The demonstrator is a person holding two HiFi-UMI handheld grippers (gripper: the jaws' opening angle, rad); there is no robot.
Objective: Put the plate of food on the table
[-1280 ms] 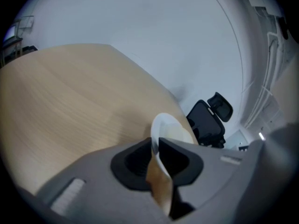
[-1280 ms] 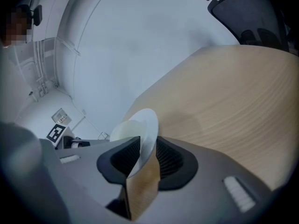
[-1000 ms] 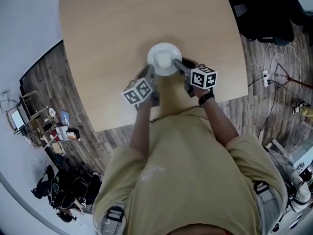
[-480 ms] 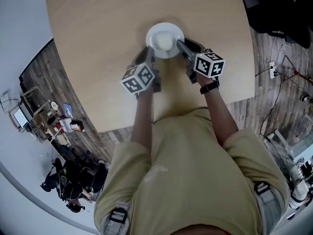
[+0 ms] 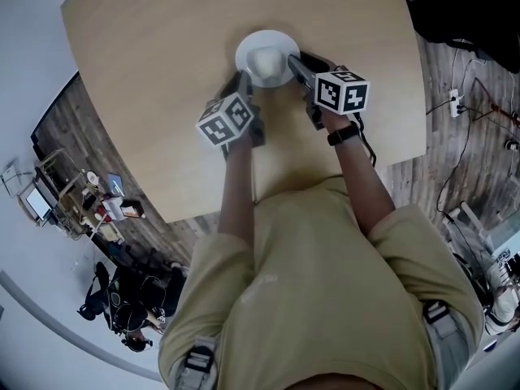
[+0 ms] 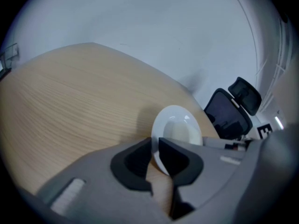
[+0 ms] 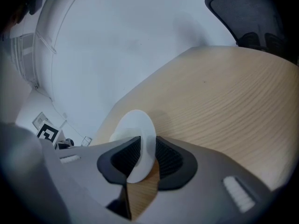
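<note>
A white plate with a pale mound of food is over the light wooden table, held by its near rim from both sides. My left gripper is shut on the plate's left rim; in the left gripper view the plate sits edge-in between the narrow jaws of the left gripper. My right gripper holds the right rim, and its jaws are closing on it. In the right gripper view, the plate stands between the ribbed pads of the right gripper. Whether the plate touches the table I cannot tell.
A black office chair stands beyond the table's far side. Cables and a power strip lie on the wood floor at right. Cluttered shelving is at left. The table's near edge runs close to the person's body.
Both grippers have carried the plate farther away from the person, deeper over the table. The grip on both rims looks the same.
</note>
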